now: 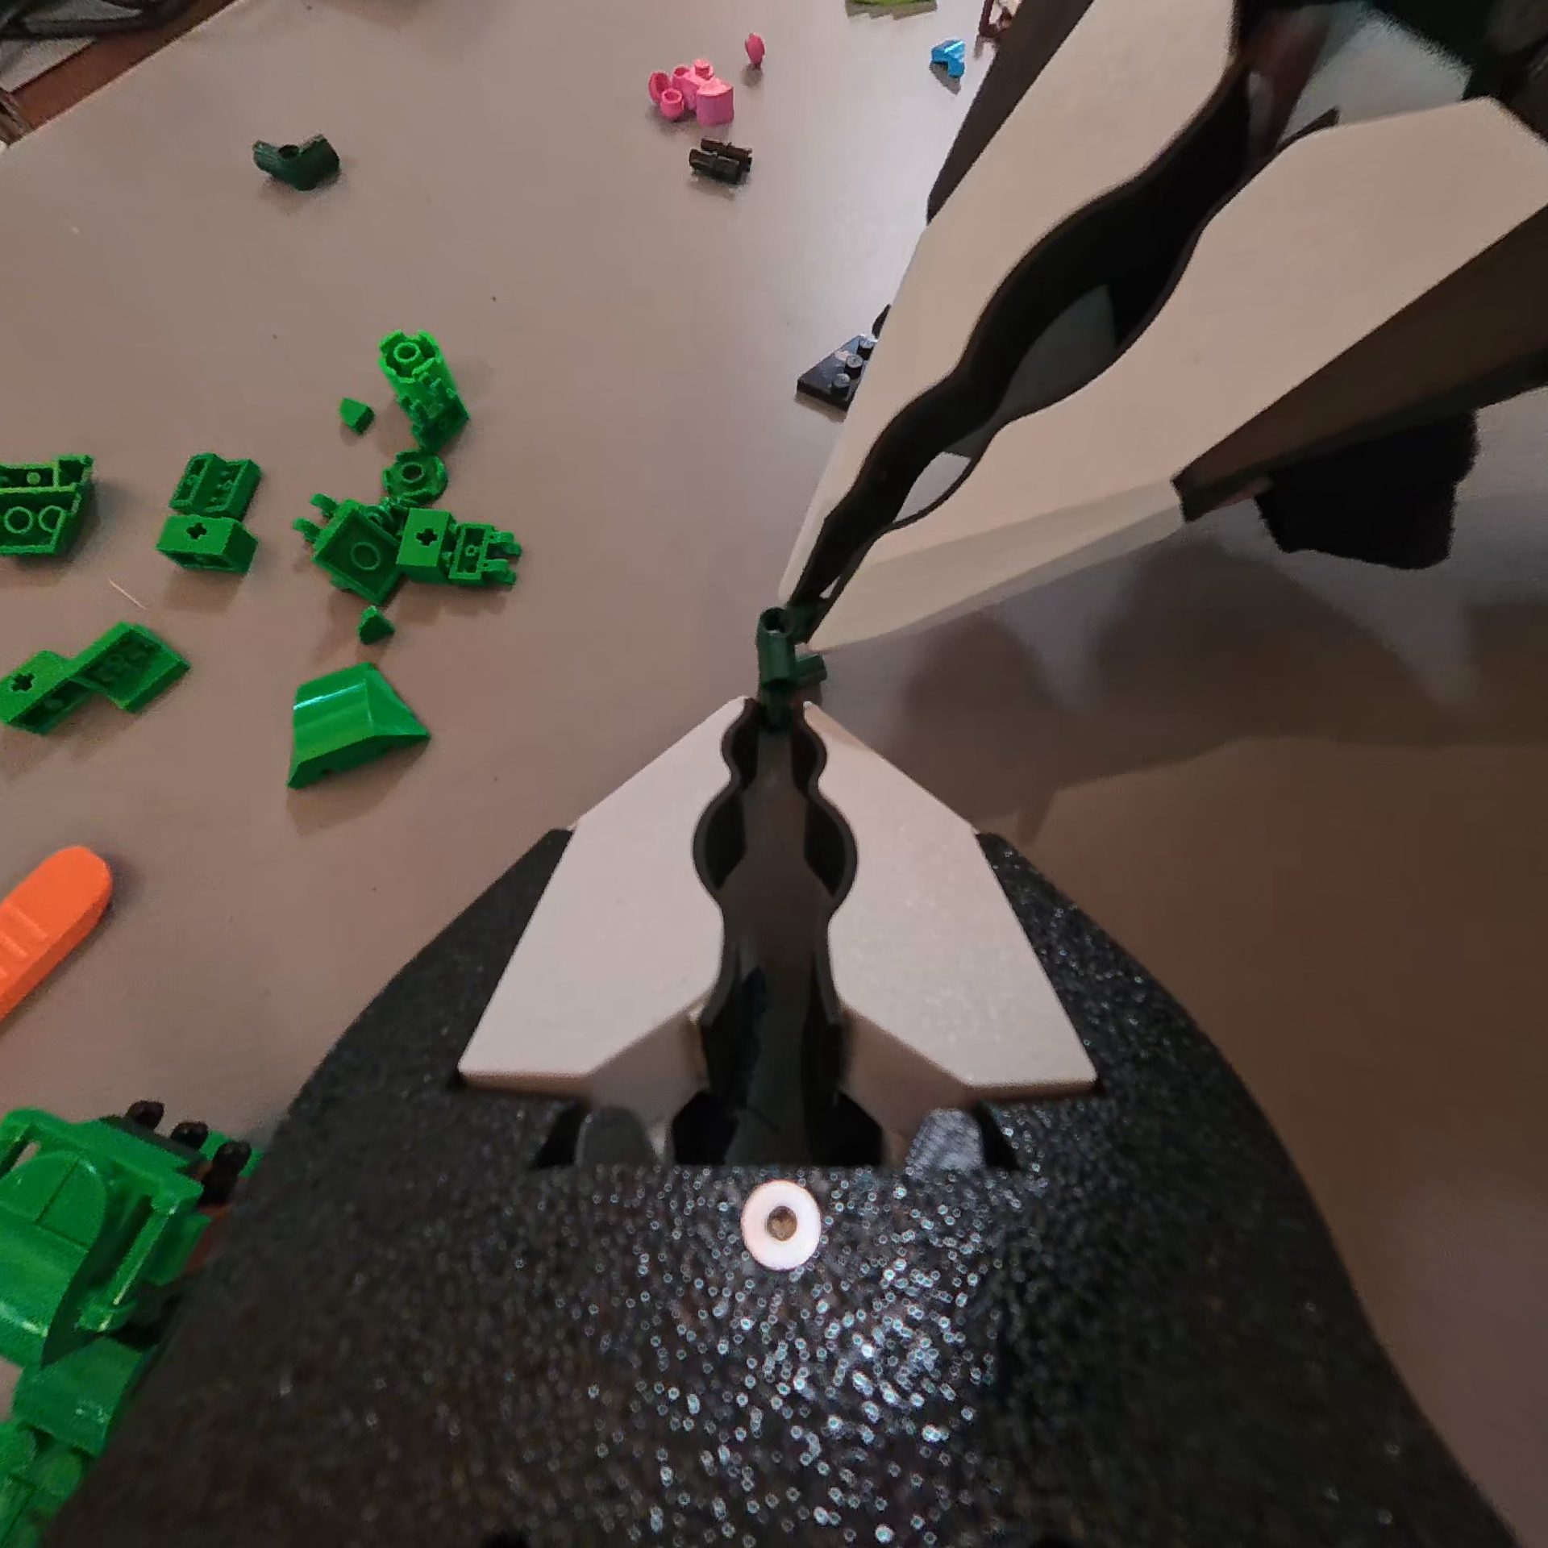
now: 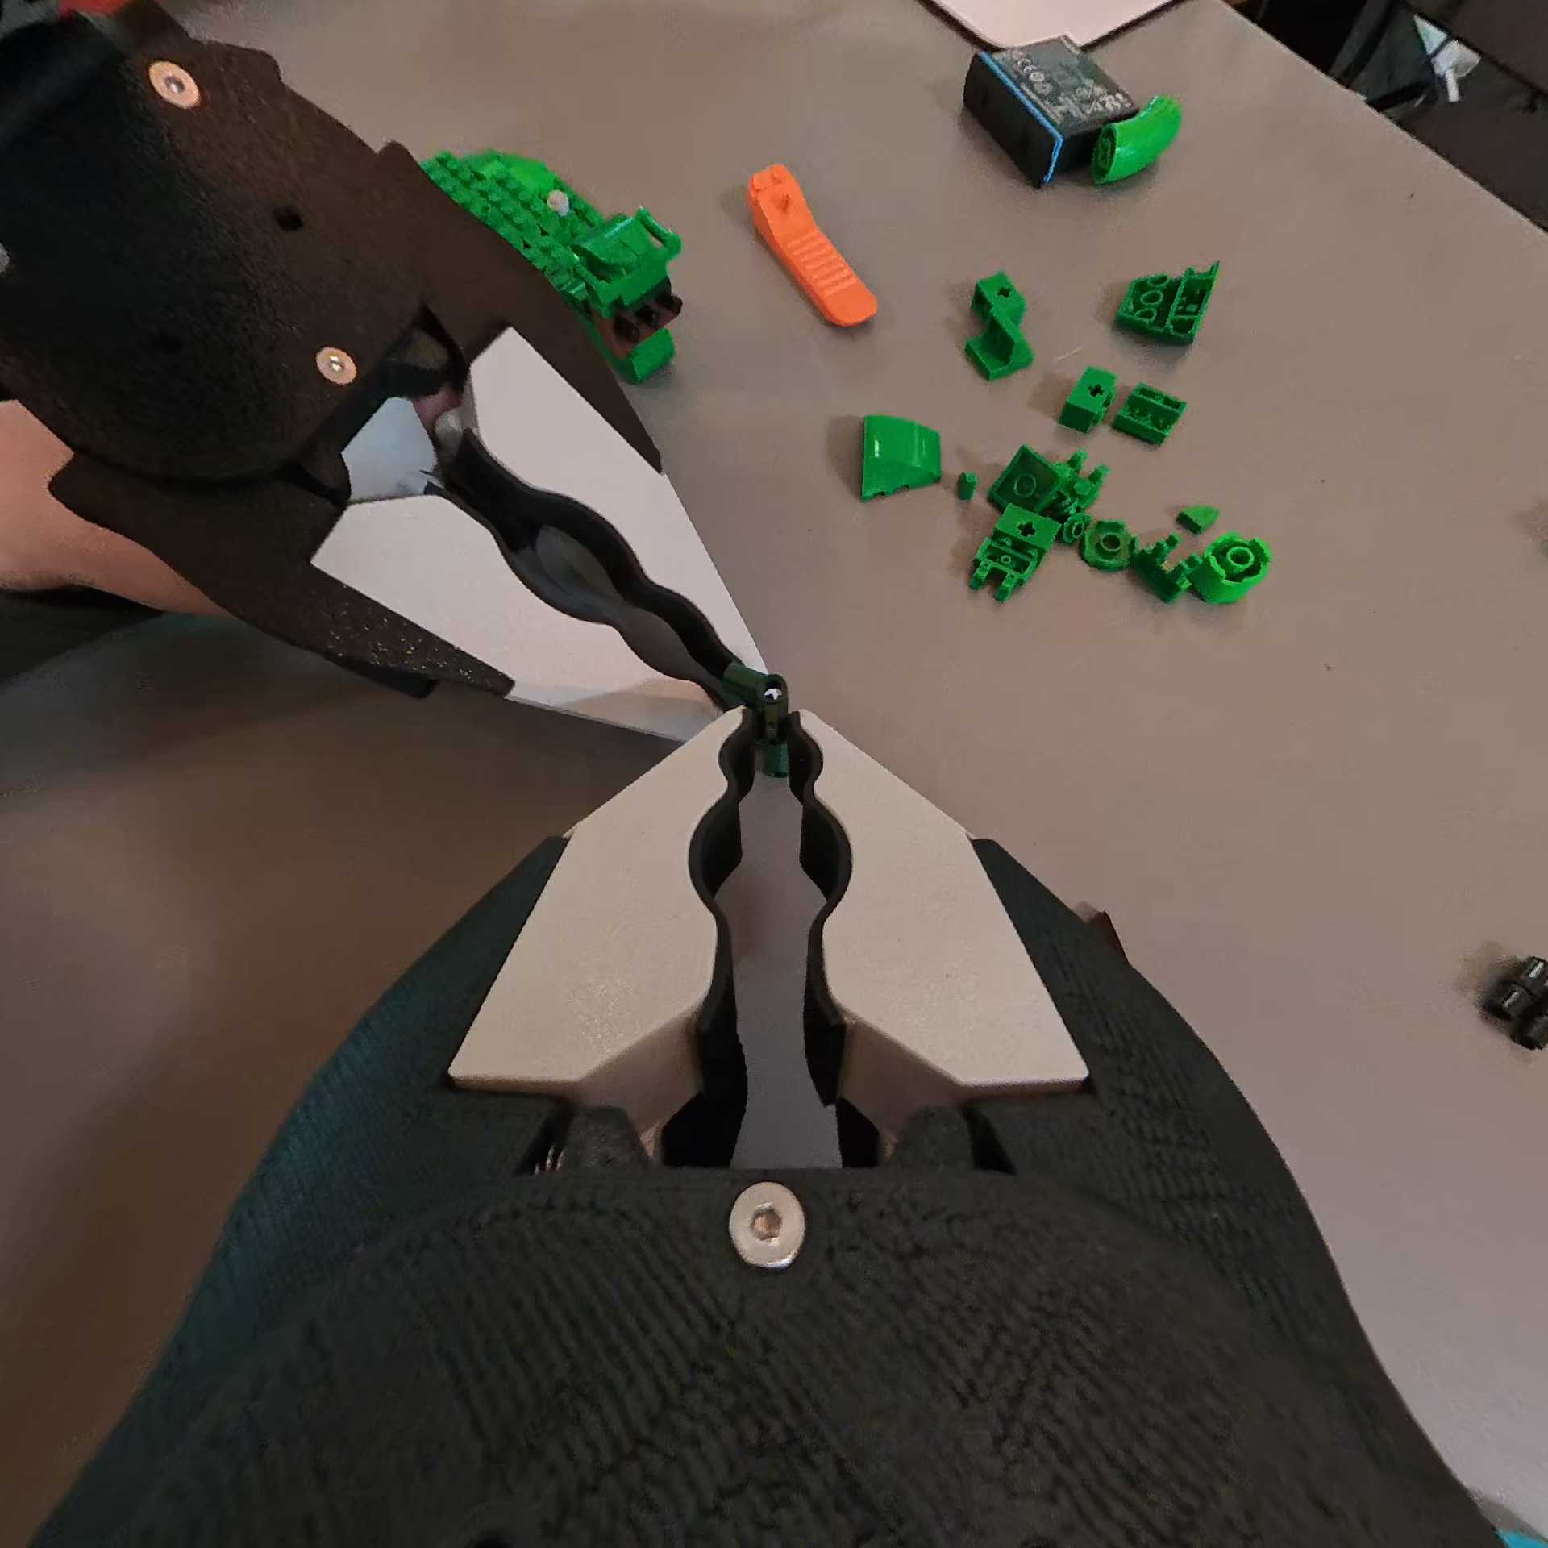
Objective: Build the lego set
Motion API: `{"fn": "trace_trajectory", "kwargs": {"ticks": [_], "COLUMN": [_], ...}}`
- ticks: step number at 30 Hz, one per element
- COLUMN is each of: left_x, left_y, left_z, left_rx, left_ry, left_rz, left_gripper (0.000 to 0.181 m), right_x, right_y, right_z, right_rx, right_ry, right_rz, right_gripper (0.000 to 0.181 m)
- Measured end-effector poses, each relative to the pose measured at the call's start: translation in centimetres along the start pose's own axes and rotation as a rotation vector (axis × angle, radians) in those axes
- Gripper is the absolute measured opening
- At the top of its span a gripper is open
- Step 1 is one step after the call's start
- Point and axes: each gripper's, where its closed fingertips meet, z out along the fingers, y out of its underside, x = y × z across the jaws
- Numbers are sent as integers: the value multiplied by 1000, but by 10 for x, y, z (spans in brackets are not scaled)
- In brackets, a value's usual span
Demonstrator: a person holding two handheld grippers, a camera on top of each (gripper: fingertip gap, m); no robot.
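While both tools meet tip to tip above the bench (image 2: 1089, 796), the left gripper (image 1: 775, 712) and the right gripper (image 2: 772, 737) are each pinched closed on one end of a small dark green connector piece (image 2: 766, 704). Loose green bricks (image 2: 1081, 503) lie scattered mid-bench, beside an orange separator (image 2: 808, 247). A black box (image 2: 1039, 109) near the far edge bears print too small to read.
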Motion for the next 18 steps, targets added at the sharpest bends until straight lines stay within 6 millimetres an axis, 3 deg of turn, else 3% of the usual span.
{"fn": "trace_trajectory", "kwargs": {"ticks": [13,18], "left_x": [0,0], "left_y": [0,0], "left_z": [0,0], "left_rx": [-6,-3], "left_ry": [-10,-10], "left_rz": [13,9], "left_gripper": [5,5], "right_x": [0,0], "right_y": [7,7], "right_z": [4,5], "right_rx": [-157,-143], "right_ry": [24,19], "right_rz": [-62,-46], "right_gripper": [5,5]}}
